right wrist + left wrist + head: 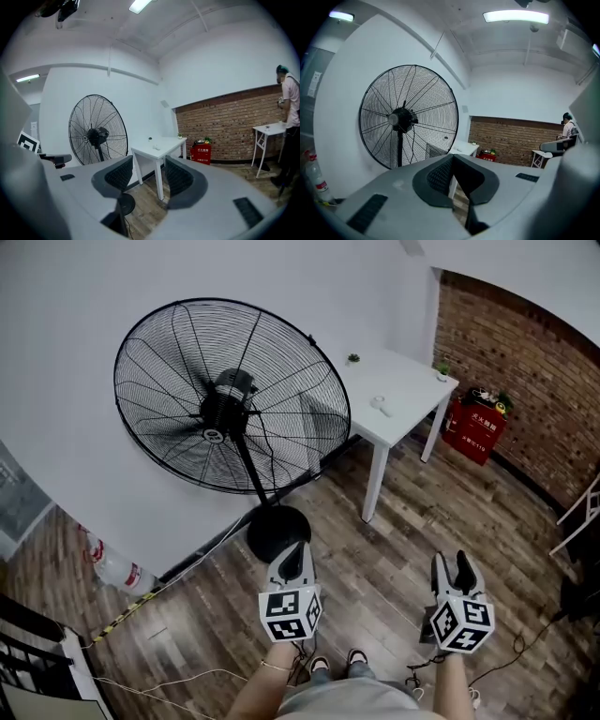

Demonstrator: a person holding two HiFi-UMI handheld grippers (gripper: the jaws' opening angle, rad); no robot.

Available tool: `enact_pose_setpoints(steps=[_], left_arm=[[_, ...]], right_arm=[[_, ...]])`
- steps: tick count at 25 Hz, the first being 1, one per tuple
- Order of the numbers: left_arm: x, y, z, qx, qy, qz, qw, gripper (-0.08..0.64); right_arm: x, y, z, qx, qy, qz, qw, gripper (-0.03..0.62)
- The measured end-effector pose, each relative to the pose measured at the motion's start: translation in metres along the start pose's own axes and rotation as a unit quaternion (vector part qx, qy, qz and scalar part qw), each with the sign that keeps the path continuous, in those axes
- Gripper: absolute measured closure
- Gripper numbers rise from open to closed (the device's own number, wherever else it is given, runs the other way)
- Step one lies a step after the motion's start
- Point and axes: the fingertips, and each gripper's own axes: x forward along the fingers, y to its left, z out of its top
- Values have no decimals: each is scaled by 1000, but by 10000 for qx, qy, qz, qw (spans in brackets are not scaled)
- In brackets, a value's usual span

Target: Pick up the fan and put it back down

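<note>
The fan stands on the wood floor in the upper left of the head view, against the white wall. Its round base sits just above the left gripper in the frame. That gripper's jaws are pressed together on nothing. The right gripper, at lower right, is spread and empty. A white counter stands right of the fan.
</note>
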Motion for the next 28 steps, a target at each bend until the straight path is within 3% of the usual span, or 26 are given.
enact_pose_setpoints(steps=[28], left_arm=[[42,-39,12,23,-94,976,9952,549]], right_arm=[[75,-84,13,328,115,655,9973,370]])
